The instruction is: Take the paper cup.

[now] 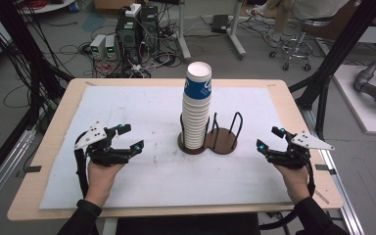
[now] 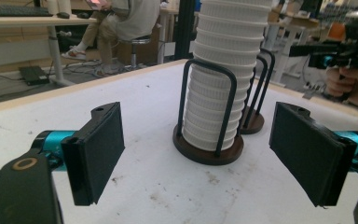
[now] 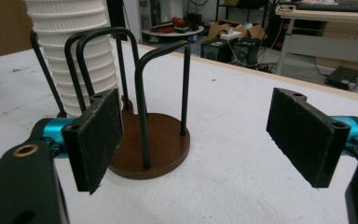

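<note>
White cup stack between open jaws.

Grey floor, tangled cables, stool behind.

cup stack: white, ribbed rims, top cup blue with white lettering | holder: brown bases, black wire loops | table: white mat, tan wood edge | grippers: black jaws, cyan fittings, grey top plates

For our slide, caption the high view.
Two open tools, left and right, flank a cup stack in a wire holder.
</note>
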A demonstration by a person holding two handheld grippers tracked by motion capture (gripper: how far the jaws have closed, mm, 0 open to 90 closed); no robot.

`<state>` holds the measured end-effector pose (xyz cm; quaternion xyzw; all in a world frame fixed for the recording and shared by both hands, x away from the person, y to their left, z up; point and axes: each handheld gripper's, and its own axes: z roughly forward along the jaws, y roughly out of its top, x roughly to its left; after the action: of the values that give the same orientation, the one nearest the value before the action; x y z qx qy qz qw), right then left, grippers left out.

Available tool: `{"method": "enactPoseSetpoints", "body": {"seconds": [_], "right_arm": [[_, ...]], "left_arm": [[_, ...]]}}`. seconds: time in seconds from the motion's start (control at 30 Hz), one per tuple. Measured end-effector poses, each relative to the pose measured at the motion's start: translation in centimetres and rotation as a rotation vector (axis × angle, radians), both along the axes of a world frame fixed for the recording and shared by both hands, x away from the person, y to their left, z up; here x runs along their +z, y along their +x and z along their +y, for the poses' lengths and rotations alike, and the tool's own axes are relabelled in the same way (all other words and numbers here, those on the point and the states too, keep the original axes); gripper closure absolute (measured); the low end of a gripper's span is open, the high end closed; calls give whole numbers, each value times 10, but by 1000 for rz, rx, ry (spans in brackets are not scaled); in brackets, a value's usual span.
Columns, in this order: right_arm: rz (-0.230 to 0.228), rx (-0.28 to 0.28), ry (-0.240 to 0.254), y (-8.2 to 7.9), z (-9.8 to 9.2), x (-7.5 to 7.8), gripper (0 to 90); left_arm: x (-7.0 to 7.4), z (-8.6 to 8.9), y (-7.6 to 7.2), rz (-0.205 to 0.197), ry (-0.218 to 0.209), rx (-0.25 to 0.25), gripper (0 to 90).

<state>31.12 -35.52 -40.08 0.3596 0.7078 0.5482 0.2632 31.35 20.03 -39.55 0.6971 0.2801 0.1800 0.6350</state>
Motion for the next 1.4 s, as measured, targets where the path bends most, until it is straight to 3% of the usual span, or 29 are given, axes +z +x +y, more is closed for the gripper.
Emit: {"method": "enactPoseSetpoints", "body": {"seconds": [0.13, 0.3, 0.47, 0.8, 0.97, 1.17, 1.27, 1.4], "right_arm": [[-32, 10, -6, -3, 0, 2, 188], [-39, 4, -4, -4, -1, 3, 187], [-53, 2, -16, -9, -2, 4, 188], [-55, -11, -19, -11, -4, 5, 187], [-54, -13, -22, -12, -4, 5, 188], [-52, -11, -23, -12, -4, 5, 187], [-54, -13, -21, -12, -5, 5, 187], [-54, -11, -21, -12, -4, 5, 188]], "left_arm": [[2, -4, -1, 2, 46, 0, 177], [2, -4, -3, 9, 40, -2, 178], [-1, -4, 2, 24, 6, -13, 177], [1, -8, 5, 37, 5, -4, 150], [10, -21, 6, 28, 70, -26, 144], [20, -36, 11, 51, 86, -74, 144], [25, -43, 16, 27, 68, -80, 113], [29, -49, 23, 27, 43, -85, 82]]}}
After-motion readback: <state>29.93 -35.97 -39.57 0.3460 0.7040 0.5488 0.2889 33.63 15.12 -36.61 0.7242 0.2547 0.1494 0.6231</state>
